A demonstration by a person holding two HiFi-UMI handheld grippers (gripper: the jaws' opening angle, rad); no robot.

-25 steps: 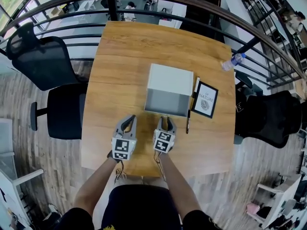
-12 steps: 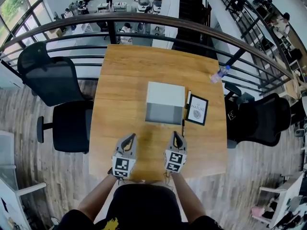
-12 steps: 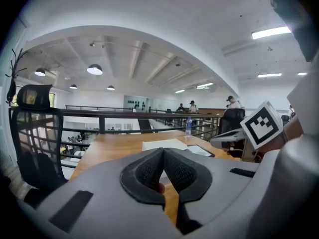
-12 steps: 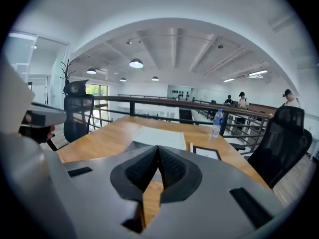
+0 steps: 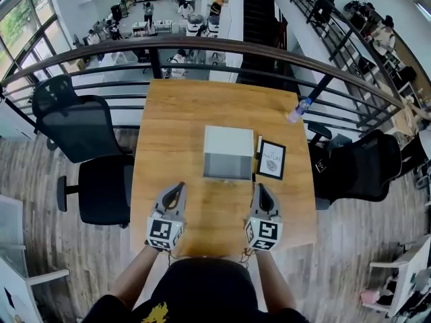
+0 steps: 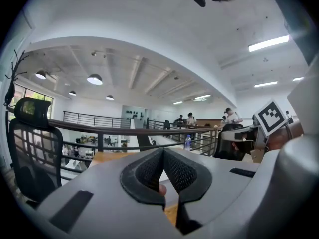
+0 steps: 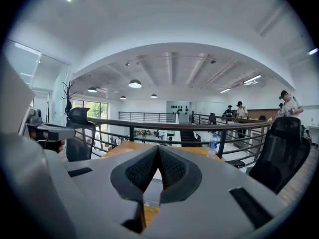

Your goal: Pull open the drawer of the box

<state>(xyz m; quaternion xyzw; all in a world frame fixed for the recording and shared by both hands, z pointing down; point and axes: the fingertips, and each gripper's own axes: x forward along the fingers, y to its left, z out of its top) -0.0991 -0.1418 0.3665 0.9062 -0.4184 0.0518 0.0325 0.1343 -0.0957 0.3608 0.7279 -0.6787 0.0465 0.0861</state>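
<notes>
The box (image 5: 229,142) has a white top and a grey drawer front (image 5: 227,166), and stands mid-table. The front looks flush with the box. Both grippers hover over the near part of the wooden table (image 5: 168,126), short of the box and apart from it. My left gripper (image 5: 179,187) is left of the box's line, with its jaws shut on nothing. My right gripper (image 5: 260,187) is to the right, also shut and empty. In each gripper view the ribbed pads (image 6: 149,171) (image 7: 172,168) meet and hide most of the box.
A framed card (image 5: 271,159) and a dark pen (image 5: 256,157) lie just right of the box. A water bottle (image 5: 297,110) sits at the far right edge by the railing (image 5: 202,44). Black office chairs stand to the left (image 5: 74,123) and right (image 5: 353,170).
Both grippers have drawn back from the box toward me and spread apart. The right gripper's jaws, open near the drawer front a second ago, have shut. The box looks smaller in the head view.
</notes>
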